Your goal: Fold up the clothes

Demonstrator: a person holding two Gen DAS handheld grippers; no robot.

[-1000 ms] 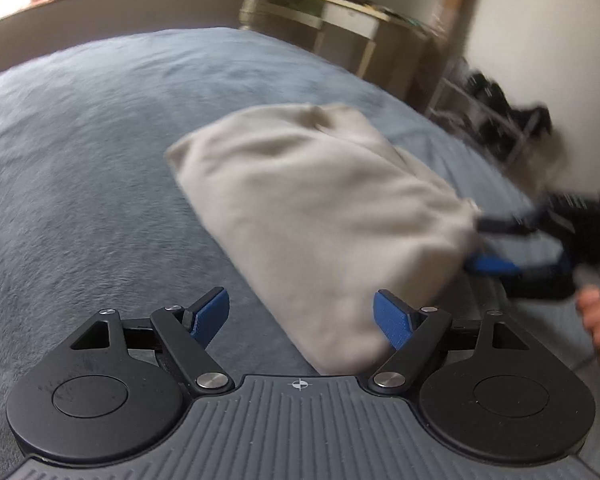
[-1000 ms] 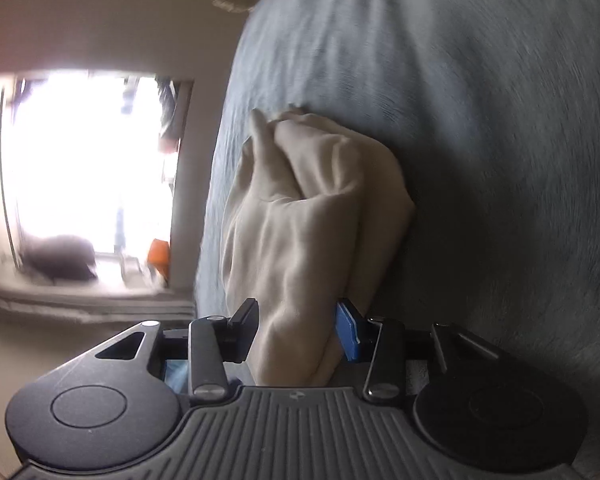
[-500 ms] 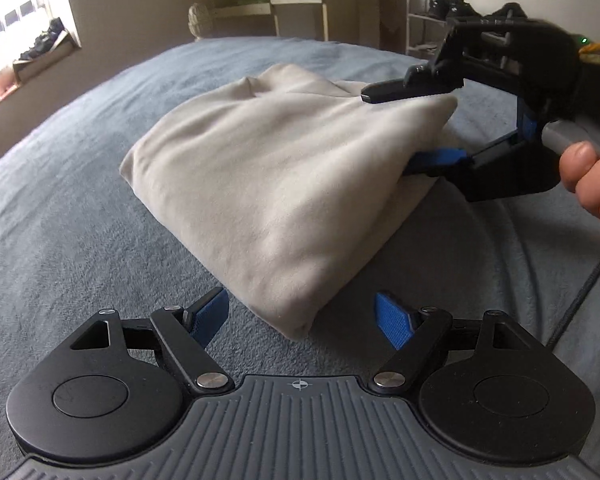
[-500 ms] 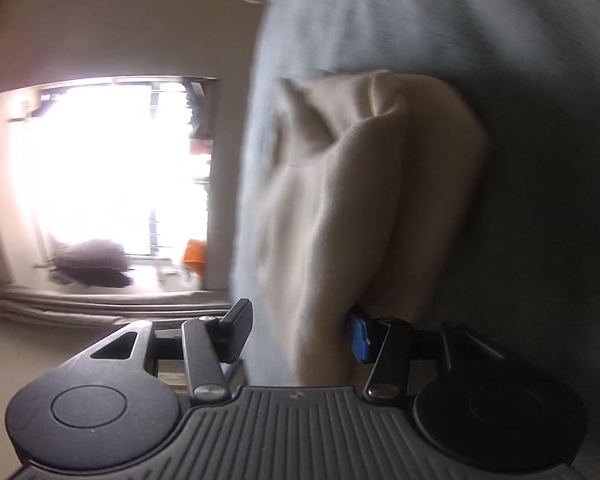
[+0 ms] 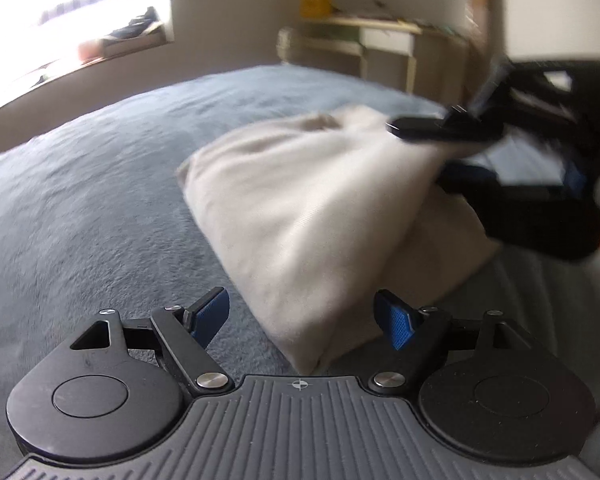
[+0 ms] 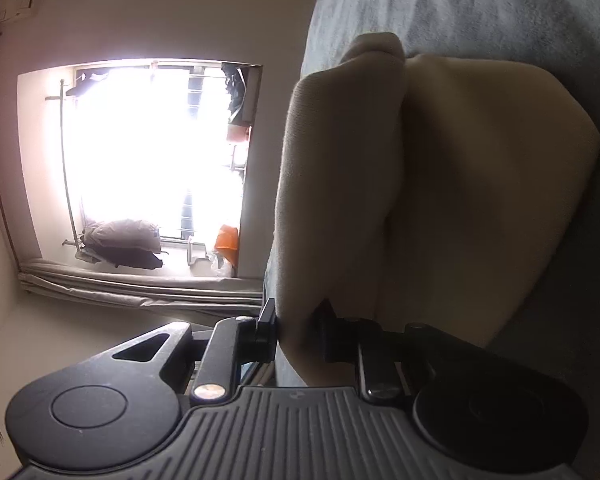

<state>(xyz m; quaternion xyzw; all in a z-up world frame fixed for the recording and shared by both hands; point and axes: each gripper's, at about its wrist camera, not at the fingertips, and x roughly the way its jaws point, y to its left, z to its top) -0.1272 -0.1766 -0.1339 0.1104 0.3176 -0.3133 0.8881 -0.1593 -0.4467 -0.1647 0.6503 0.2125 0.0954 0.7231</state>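
Now keep right gripper (image 6: 296, 334) jaws clamped on far-right edge of folded cream knit garment (image 5: 320, 208) lying on grey fleece bed (image 5: 80, 200); draw over evenly, left gripper (image 5: 302, 316) jaws wide, empty, near corner.

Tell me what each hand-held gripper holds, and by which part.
The right hand-held gripper pinches the beige garment by a bunched edge. The left hand-held gripper is open, holding nothing.

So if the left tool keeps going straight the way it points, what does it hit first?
Most likely the near corner of the beige folded garment, lying on the grey blanket just ahead of the open left tool. Depth is uncertain.
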